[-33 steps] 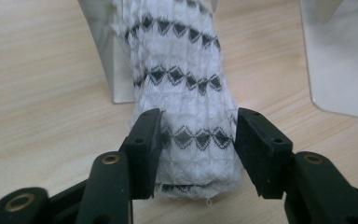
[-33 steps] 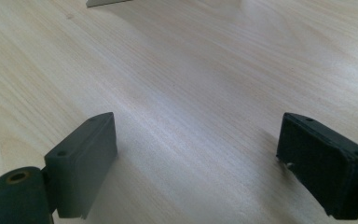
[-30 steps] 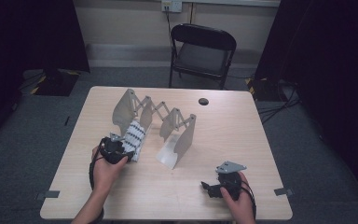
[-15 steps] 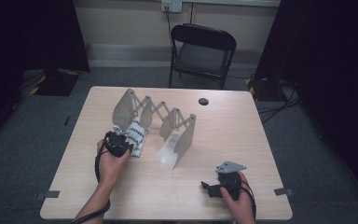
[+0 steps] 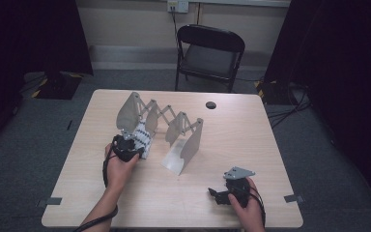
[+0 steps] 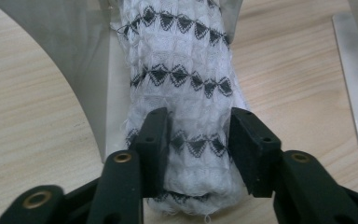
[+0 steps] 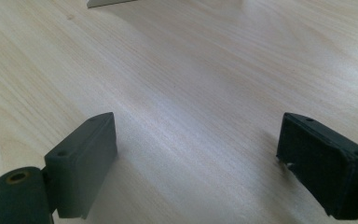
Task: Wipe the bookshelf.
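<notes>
left gripper (image 6: 198, 140): jaws have just been reopening, now loosely flanking the rolled patterned cloth (image 6: 186, 93) | cloth: stands in the end slot of the accordion rack (image 5: 140, 113), apparently placed | right gripper (image 7: 198, 158): we hold it apart, idle over the table (image 5: 270, 145)

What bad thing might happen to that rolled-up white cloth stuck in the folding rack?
The left gripper has just been opening, its jaws standing on either side of the cloth, so the roll might loosen or slide out of its slot. The rack looks light and stretchy, so a push or pull on the cloth may shift or tip it. The right gripper rests open, away from the rack, and is not steadying it.
</notes>
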`<control>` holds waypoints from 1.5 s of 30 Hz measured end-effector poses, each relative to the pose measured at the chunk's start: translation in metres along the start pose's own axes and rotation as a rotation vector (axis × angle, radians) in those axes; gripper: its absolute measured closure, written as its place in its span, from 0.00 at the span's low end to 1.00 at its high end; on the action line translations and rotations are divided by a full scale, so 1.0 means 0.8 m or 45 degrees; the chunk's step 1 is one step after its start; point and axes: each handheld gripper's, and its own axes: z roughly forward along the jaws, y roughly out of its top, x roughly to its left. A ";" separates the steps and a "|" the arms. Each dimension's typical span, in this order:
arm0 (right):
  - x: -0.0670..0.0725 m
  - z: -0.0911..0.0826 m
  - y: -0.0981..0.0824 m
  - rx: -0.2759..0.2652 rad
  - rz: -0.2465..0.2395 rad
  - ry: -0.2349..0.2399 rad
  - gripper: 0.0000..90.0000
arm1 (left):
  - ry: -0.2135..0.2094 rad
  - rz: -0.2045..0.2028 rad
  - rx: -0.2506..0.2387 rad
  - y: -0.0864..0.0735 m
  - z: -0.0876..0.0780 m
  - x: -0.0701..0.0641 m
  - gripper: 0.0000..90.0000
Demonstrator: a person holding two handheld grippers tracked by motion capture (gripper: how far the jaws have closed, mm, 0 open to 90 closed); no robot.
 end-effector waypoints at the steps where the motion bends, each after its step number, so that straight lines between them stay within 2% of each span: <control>1: 0.000 0.000 0.000 0.000 0.000 0.000 0.13 | -0.001 -0.007 -0.011 0.000 0.001 0.000 0.59; 3: 0.000 0.000 0.000 0.000 0.000 0.000 0.13 | 0.008 0.007 -0.028 0.000 0.003 0.000 0.52; 6: 0.000 0.000 0.000 0.000 0.000 0.000 0.13 | 0.006 0.033 -0.030 -0.001 0.005 0.000 0.49; 8: 0.000 0.000 0.000 0.000 0.000 0.000 0.13 | 0.004 0.043 -0.035 -0.003 0.006 0.003 0.51; 9: 0.000 0.000 0.000 0.000 0.000 0.000 0.13 | 0.020 0.047 -0.031 -0.003 0.005 0.004 0.55; 11: 0.000 0.000 0.000 0.000 0.000 0.000 0.13 | 0.018 0.027 -0.026 -0.004 0.004 0.008 0.61; 13: 0.000 0.000 0.000 0.000 -0.001 0.000 0.13 | 0.038 0.054 0.000 -0.005 0.001 0.009 0.64; 23: 0.000 0.000 0.000 0.001 -0.001 0.000 0.13 | 0.064 0.062 0.007 -0.029 -0.022 0.007 0.62; 28: 0.000 0.000 0.000 0.000 -0.001 0.000 0.13 | 0.040 0.057 0.022 -0.035 -0.032 0.005 0.57; 31: 0.000 0.000 0.000 0.000 -0.001 0.000 0.13 | 0.041 0.080 0.030 -0.030 -0.036 0.002 0.57; 34: 0.000 0.000 0.000 0.000 0.000 0.000 0.13 | 0.015 0.077 0.003 -0.024 -0.036 -0.001 0.57; 40: 0.000 0.000 0.000 0.001 -0.002 0.002 0.13 | -0.013 0.143 -0.014 -0.012 -0.030 -0.011 0.59; 42: 0.000 0.000 0.000 0.001 -0.002 0.002 0.13 | -0.041 0.136 -0.016 -0.010 -0.024 -0.013 0.58; 45: 0.000 0.000 0.000 0.001 -0.002 0.002 0.13 | -0.048 0.137 -0.018 -0.008 -0.016 -0.015 0.58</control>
